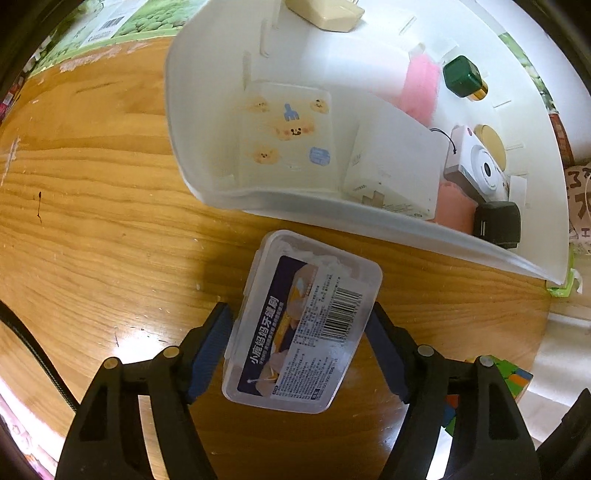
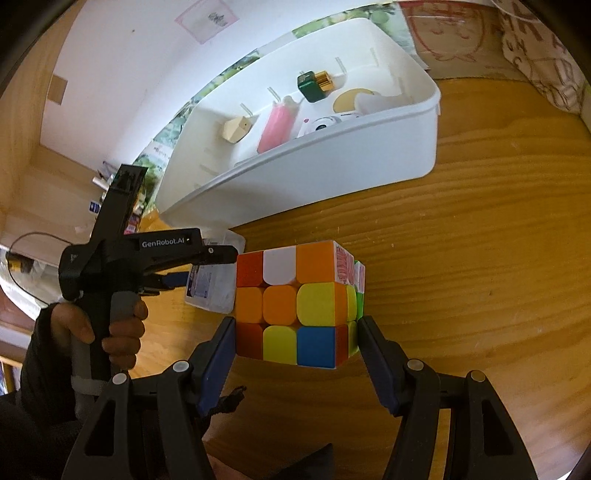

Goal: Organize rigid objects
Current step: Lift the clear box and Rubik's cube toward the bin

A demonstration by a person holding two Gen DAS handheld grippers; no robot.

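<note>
Pick-up step, both hands. Left tongs [image 1: 299, 350] straddle clear plastic box [image 1: 301, 325] on counter [image 1: 110, 221], near white bin [image 1: 369, 221]; contact unclear. Right tongs [image 2: 295, 354] hold puzzle cube [image 2: 299, 306]. Next: close left, lift, carry both to bin.

1. The cream block [image 1: 325, 13] in the white bin [image 1: 280, 208] is cut off by the top edge of the left wrist view.
2. The small print on the clear plastic box [image 1: 301, 321] is too blurred to read.
3. From the right wrist view, the puzzle cube [image 2: 295, 306] hides most of that box.
4. The camera [image 2: 325, 125] is half hidden behind the bin's wall.
</note>
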